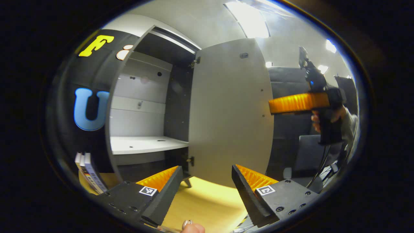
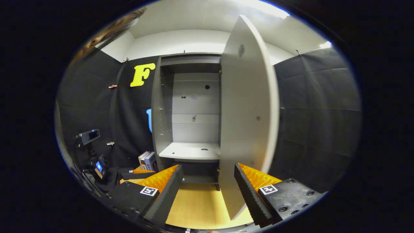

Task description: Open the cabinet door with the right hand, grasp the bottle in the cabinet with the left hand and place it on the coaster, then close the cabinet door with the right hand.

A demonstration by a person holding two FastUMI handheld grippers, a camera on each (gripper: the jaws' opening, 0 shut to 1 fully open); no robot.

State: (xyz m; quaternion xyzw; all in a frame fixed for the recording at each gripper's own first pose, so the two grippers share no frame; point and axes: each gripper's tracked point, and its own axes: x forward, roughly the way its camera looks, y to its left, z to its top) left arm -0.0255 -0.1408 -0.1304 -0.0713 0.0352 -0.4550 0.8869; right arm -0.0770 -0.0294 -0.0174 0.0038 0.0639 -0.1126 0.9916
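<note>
Currently, cabinet door (image 2: pixel 247 123): swung wide open, a flat pale grey panel with smooth matte face, standing on the wooden table (image 2: pixel 200 204).
Cabinet (image 2: pixel 190 110): one, grey, boxy; its white shelf (image 2: pixel 190 150) is bare.
Books (image 1: pixel 90 173): a few, upright, left of the cabinet.
Left gripper (image 1: pixel 203 186): fingers spread apart, holding nothing, ridged inner pads.
Right gripper (image 2: pixel 207 184): fingers spread, empty, near the door's edge; in the left gripper view it hangs right of the door (image 1: pixel 302 103).
</note>
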